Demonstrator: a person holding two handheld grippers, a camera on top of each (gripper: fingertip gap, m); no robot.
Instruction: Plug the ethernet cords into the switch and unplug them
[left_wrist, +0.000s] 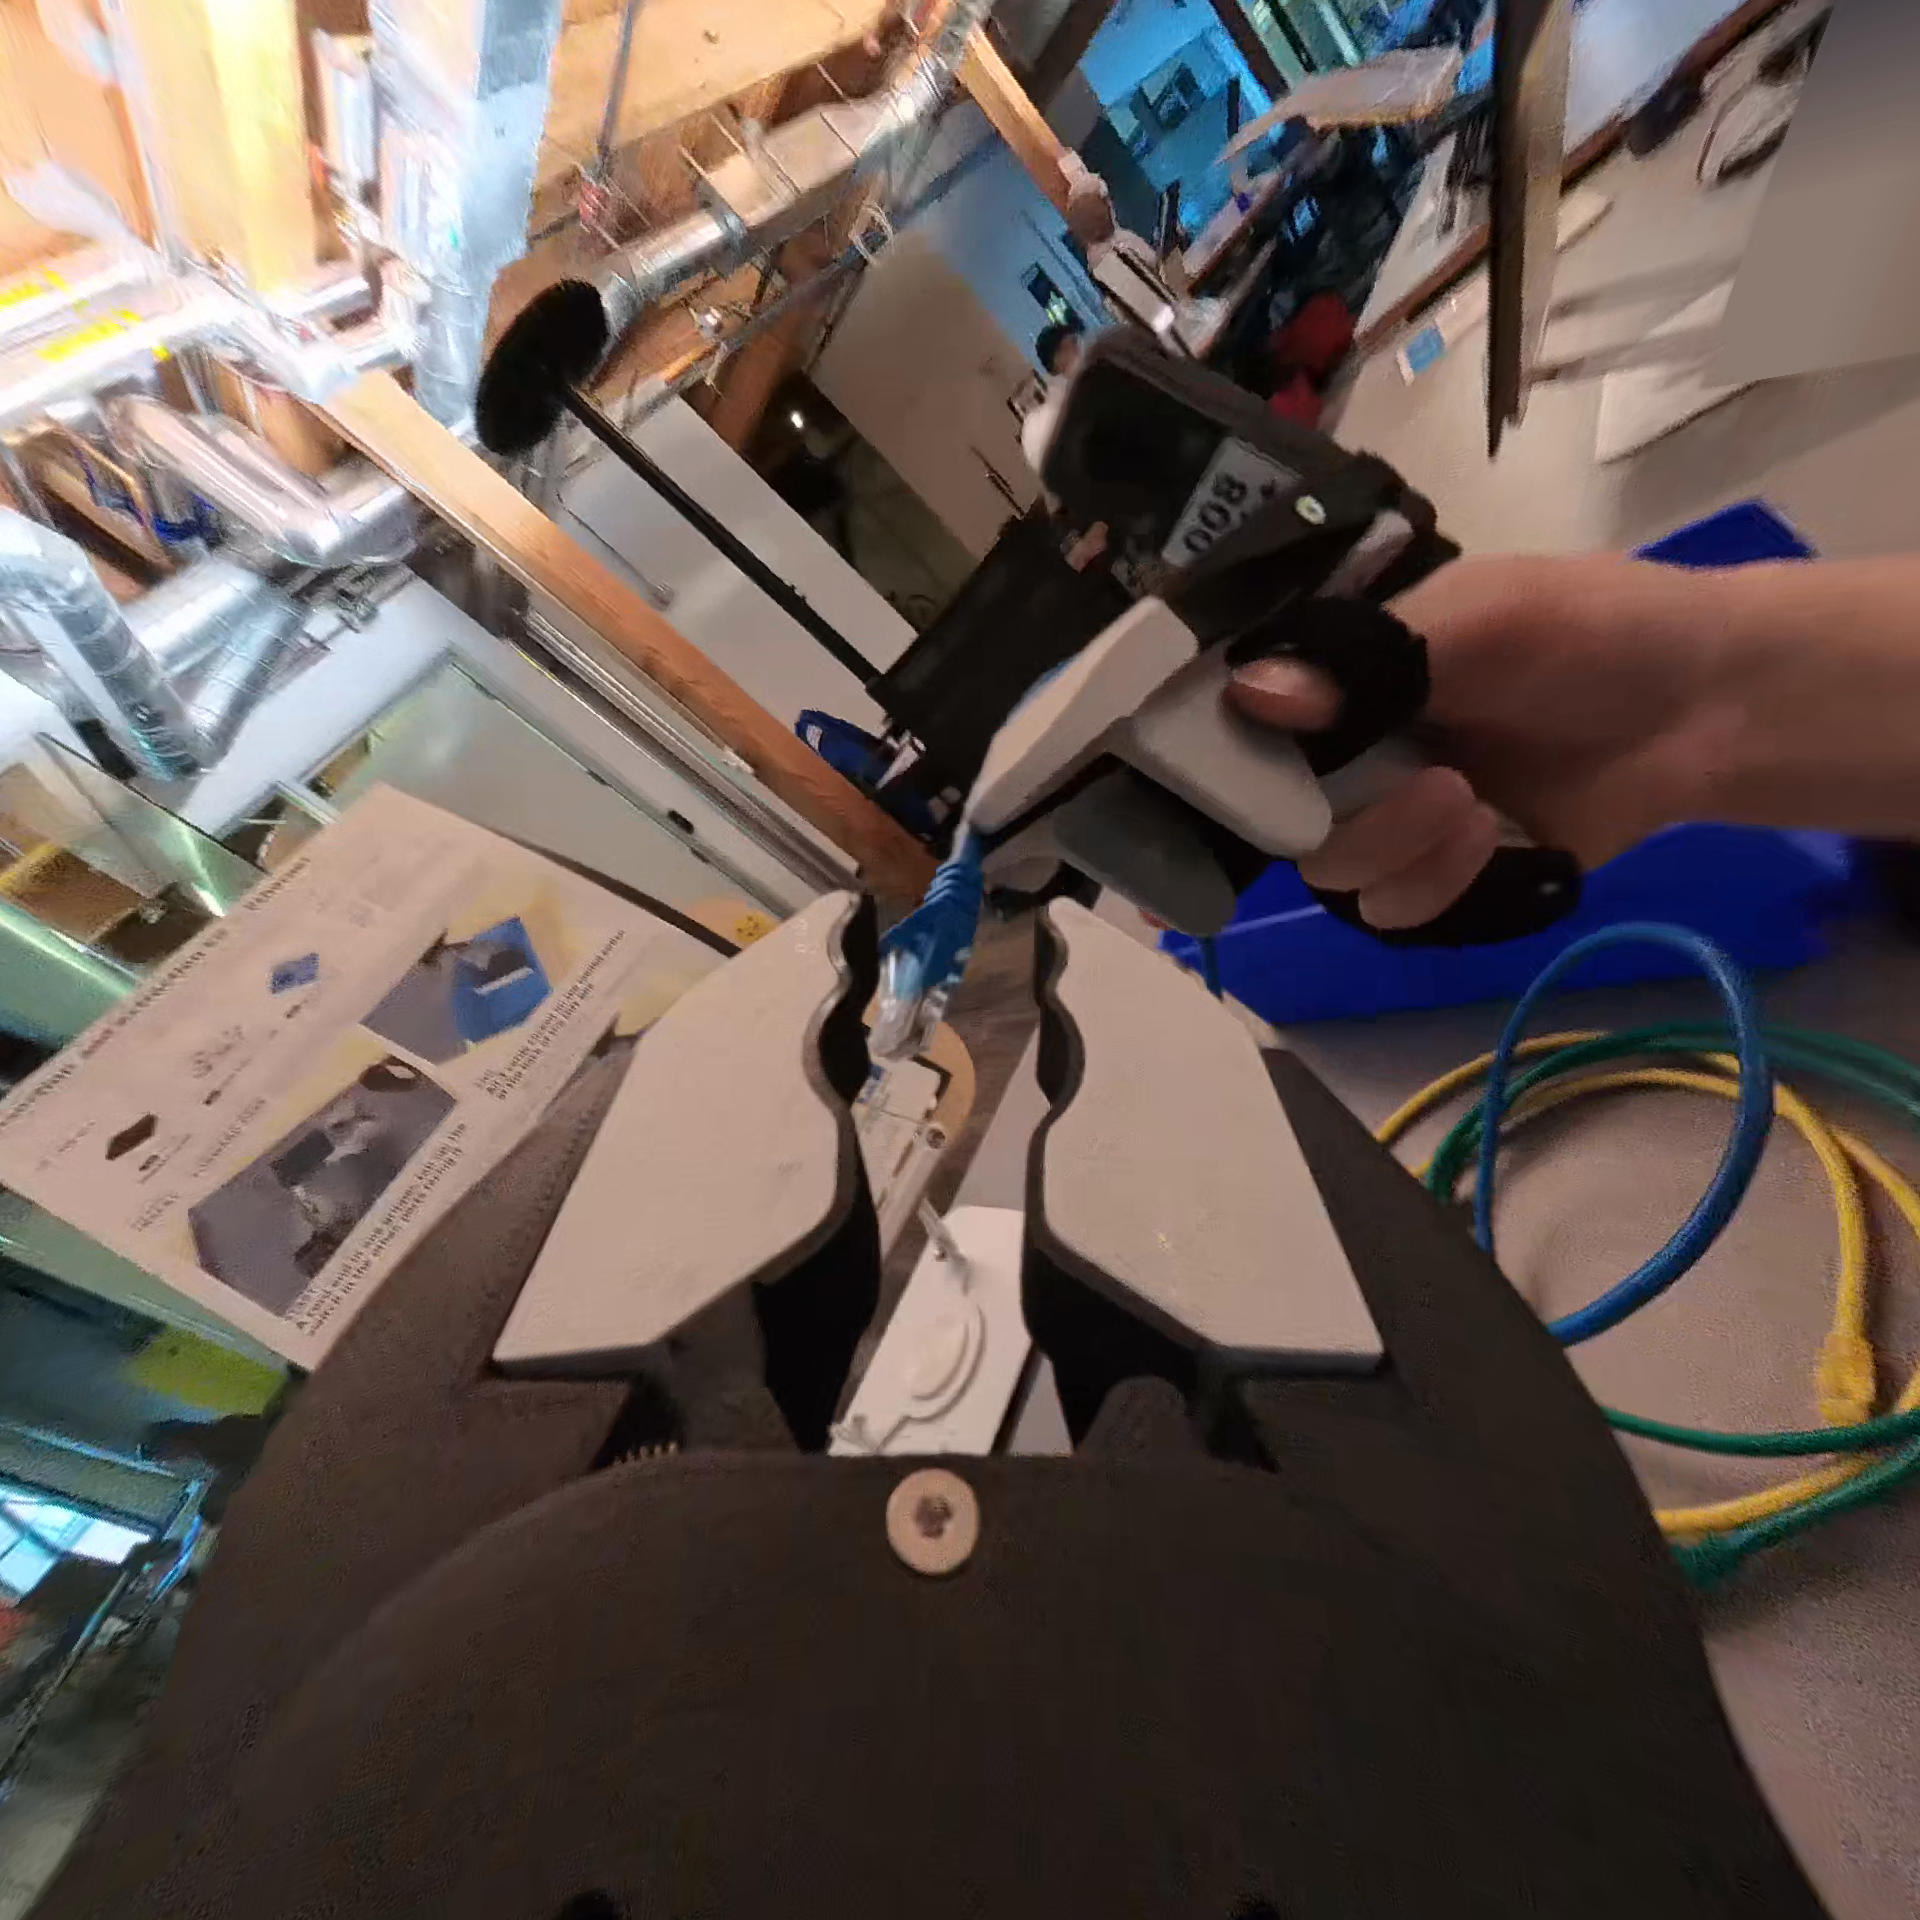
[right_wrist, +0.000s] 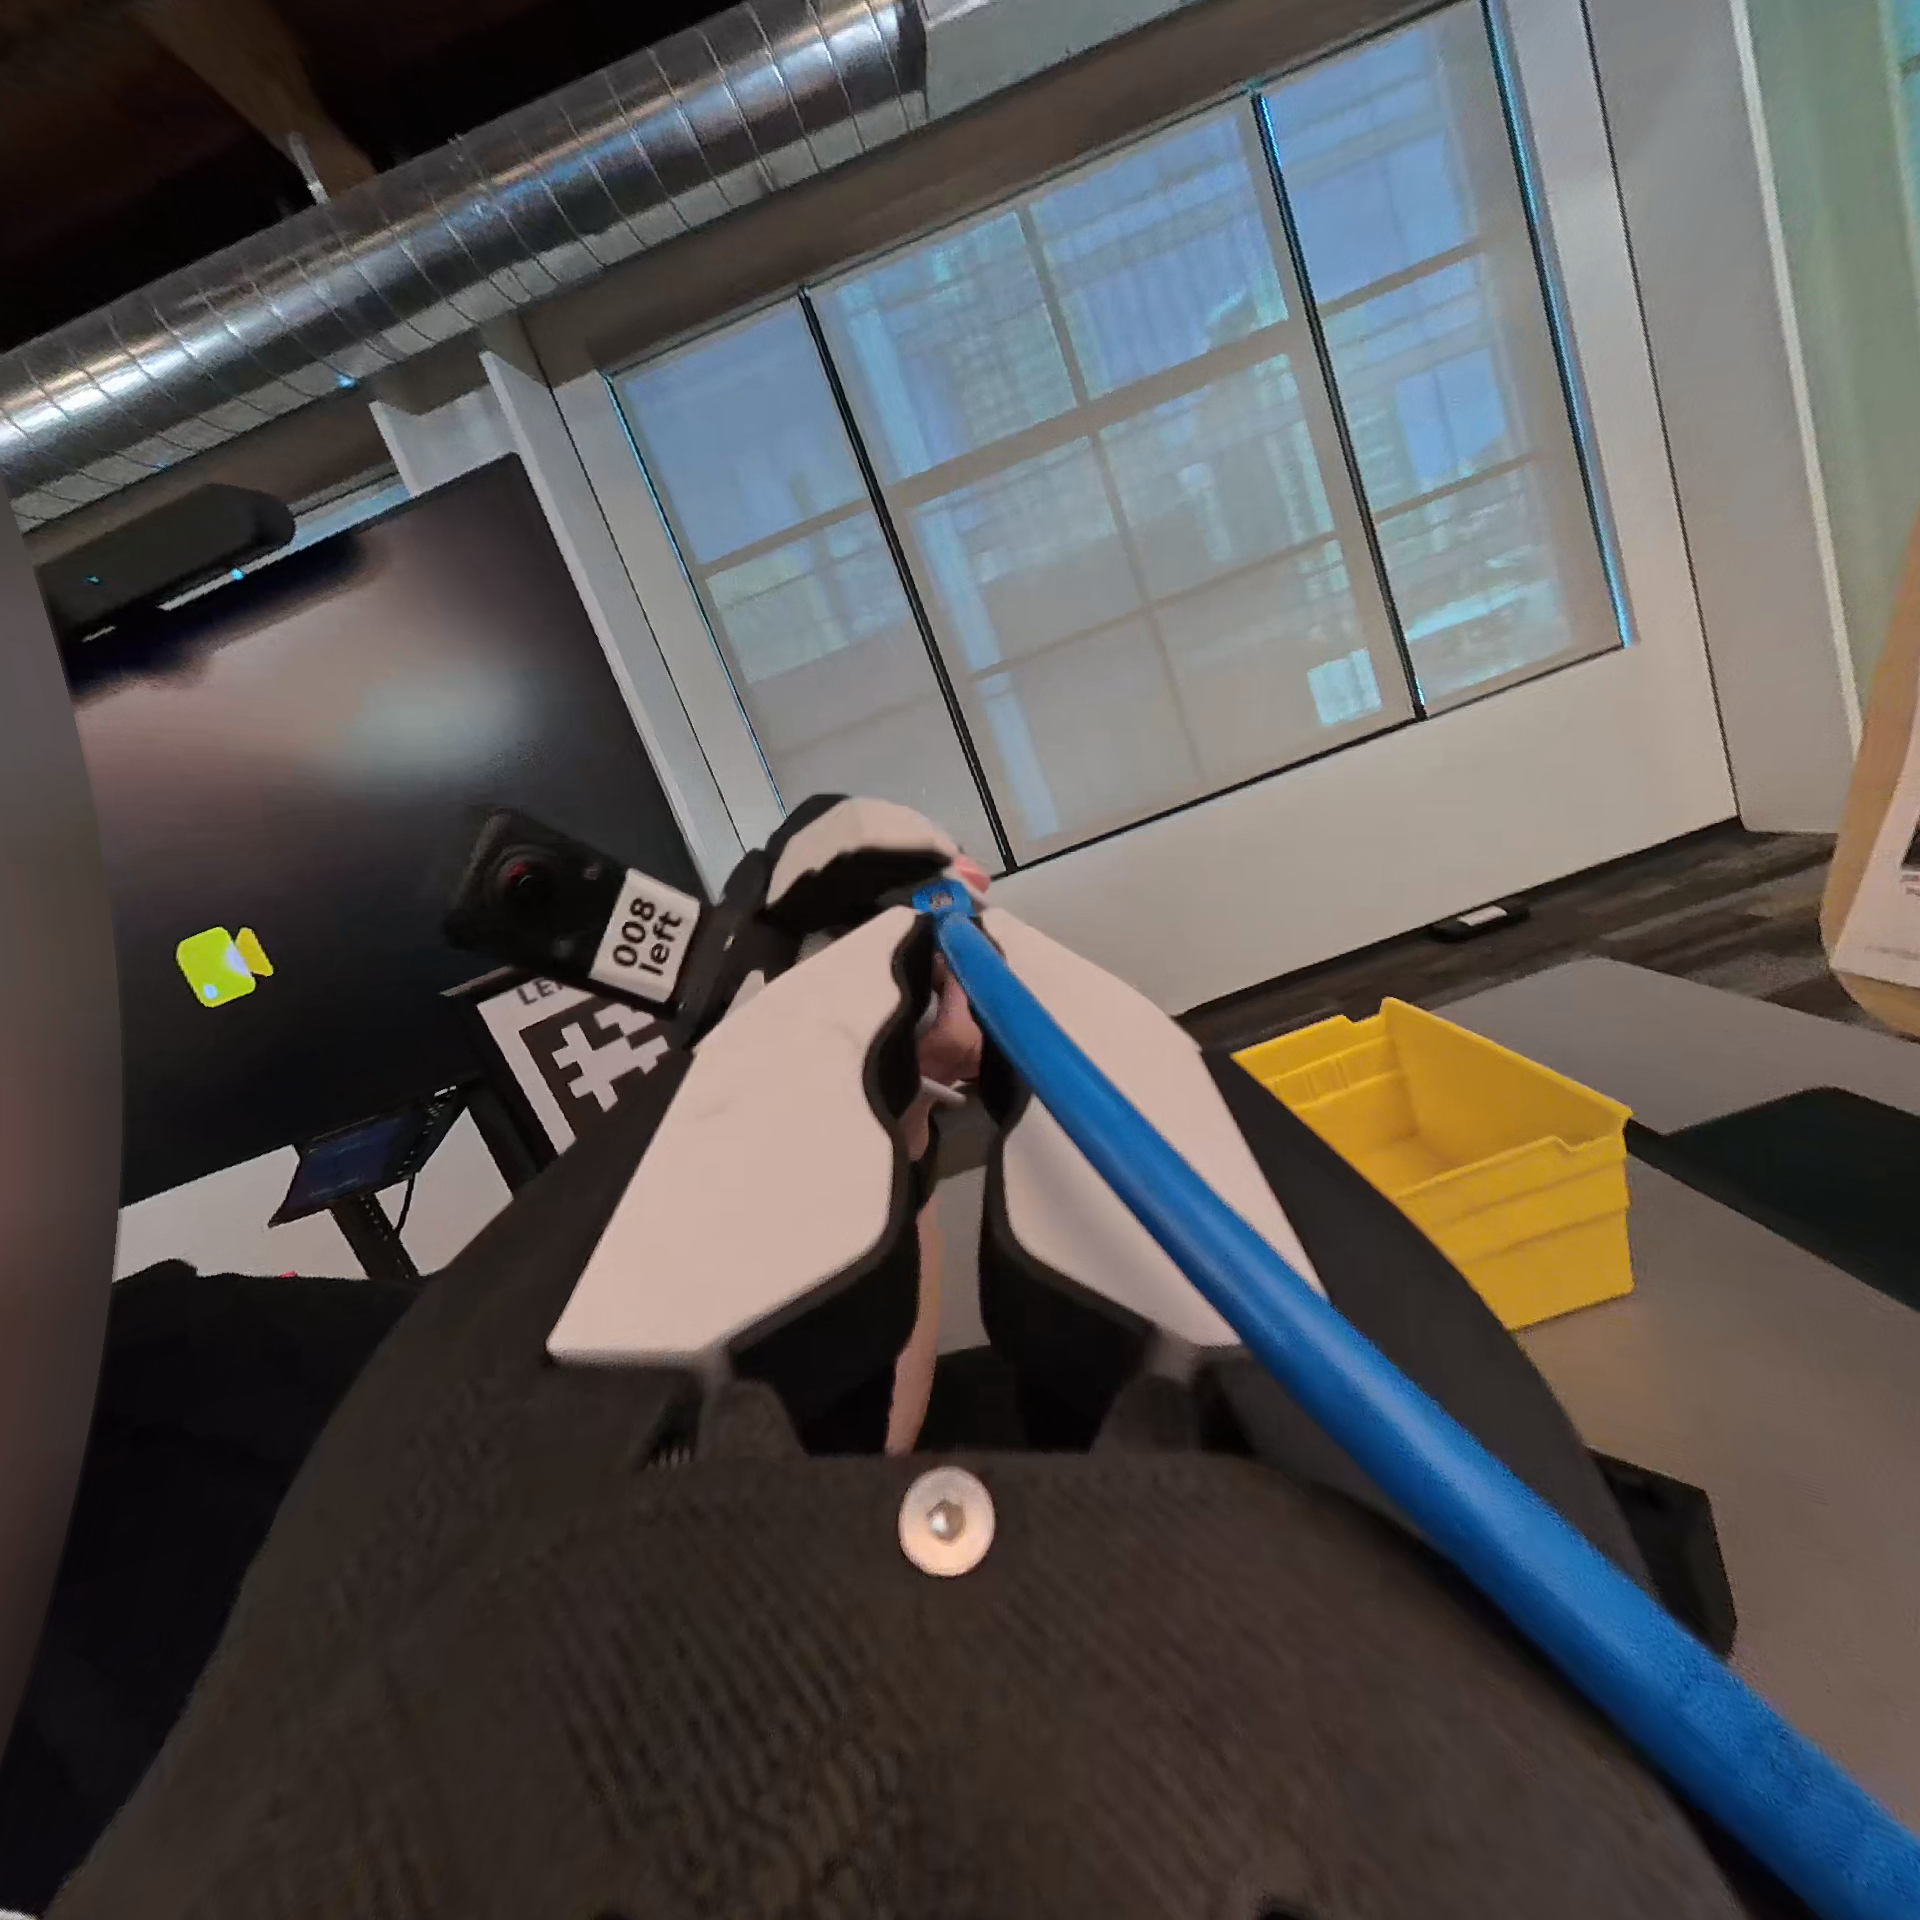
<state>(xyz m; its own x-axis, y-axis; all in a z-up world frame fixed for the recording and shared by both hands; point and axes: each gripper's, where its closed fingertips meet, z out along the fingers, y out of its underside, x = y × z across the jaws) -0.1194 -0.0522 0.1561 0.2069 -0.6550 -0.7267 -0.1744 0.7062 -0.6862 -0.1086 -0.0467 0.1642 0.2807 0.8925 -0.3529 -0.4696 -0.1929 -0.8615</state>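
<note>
In the left wrist view my left gripper (left_wrist: 951, 935) is open. The clear plug (left_wrist: 914, 997) of a blue ethernet cord hangs between its fingertips without being gripped. My right gripper (left_wrist: 977, 821), held by a hand, comes in from the upper right and is shut on that cord just behind the plug. In the right wrist view my right gripper (right_wrist: 935, 935) pinches the blue cord (right_wrist: 1247, 1288), which runs back over its right finger. The left gripper (right_wrist: 862, 862) is just beyond. A white switch (left_wrist: 940, 1340) lies on the table below, partly hidden by my left fingers.
The blue cord loop (left_wrist: 1756, 1091), a yellow cord (left_wrist: 1849, 1226) and a green cord (left_wrist: 1766, 1444) lie coiled on the grey table at right. A blue bin (left_wrist: 1558, 935) stands behind them. A printed sheet (left_wrist: 312, 1039) stands at left. A yellow bin (right_wrist: 1455, 1174) sits on the table.
</note>
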